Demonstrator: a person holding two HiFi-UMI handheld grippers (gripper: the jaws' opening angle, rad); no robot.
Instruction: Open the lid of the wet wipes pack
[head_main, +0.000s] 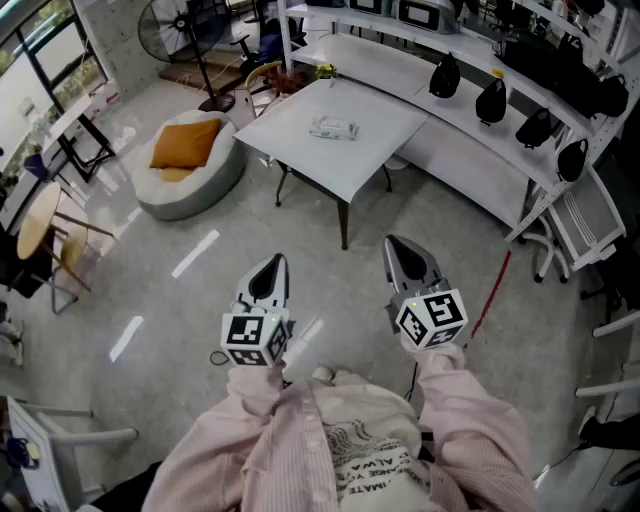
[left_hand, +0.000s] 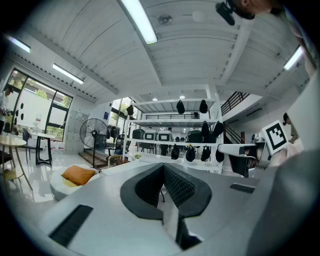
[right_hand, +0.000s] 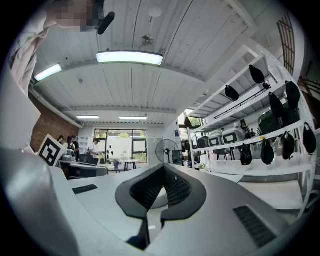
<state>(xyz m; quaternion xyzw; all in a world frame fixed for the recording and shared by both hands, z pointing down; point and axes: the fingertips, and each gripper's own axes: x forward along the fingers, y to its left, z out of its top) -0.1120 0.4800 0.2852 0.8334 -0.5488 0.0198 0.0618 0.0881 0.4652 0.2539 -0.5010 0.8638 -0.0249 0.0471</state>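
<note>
Left hand-held gripper (head_main: 268, 268): jaws pressed together, nothing between them. Right hand-held gripper (head_main: 402, 250): jaws likewise together, empty. Both held about level, side by side over floor (head_main: 200, 250), well apart from desk (head_main: 290, 150). Wet wipes pack (head_main: 333, 128) lies flat near middle of white desk, untouched; lid too small to make out. Beanbag (head_main: 185, 165) with orange cushion left of desk.

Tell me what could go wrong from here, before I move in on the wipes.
1. The wet wipes pack lies loose on the white table, far from both grippers. Prying at the lid with one gripper alone would likely slide the pack.
2. The left gripper and right gripper are both shut and empty. Unless opened before arrival, they may only shove the pack.
</note>
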